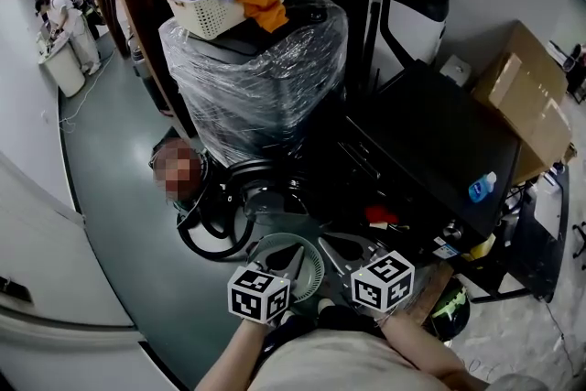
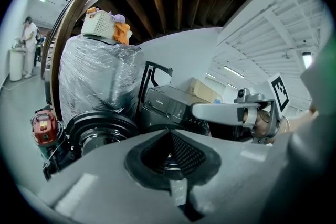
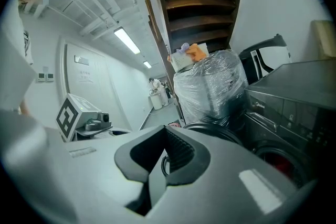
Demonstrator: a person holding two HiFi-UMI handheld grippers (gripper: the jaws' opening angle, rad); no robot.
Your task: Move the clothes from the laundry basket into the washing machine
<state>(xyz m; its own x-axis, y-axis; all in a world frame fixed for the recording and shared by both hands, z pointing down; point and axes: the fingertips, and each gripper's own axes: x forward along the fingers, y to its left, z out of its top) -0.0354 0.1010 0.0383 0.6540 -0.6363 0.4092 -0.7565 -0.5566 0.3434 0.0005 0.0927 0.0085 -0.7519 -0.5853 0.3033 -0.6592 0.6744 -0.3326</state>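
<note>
A white laundry basket (image 1: 220,5) holds purple and orange clothes (image 1: 261,0) on top of a plastic-wrapped machine (image 1: 261,78); it also shows high up as the basket (image 2: 100,22) and the basket (image 3: 184,59). A black front-loading washing machine (image 1: 439,151) stands to the right, seen again as the machine (image 2: 168,107) and the machine (image 3: 294,107). My left gripper (image 1: 295,261) and right gripper (image 1: 348,250) hang side by side low in the head view, far from the basket. The jaws of the left gripper (image 2: 170,134) and of the right gripper (image 3: 165,131) are shut with nothing between them.
A round black drum part (image 1: 265,188) and cables lie on the floor before the wrapped machine. A red device (image 2: 44,126) sits at its left. Cardboard boxes (image 1: 531,96) and a blue bottle (image 1: 482,188) are at the right. A person (image 2: 27,39) stands far off.
</note>
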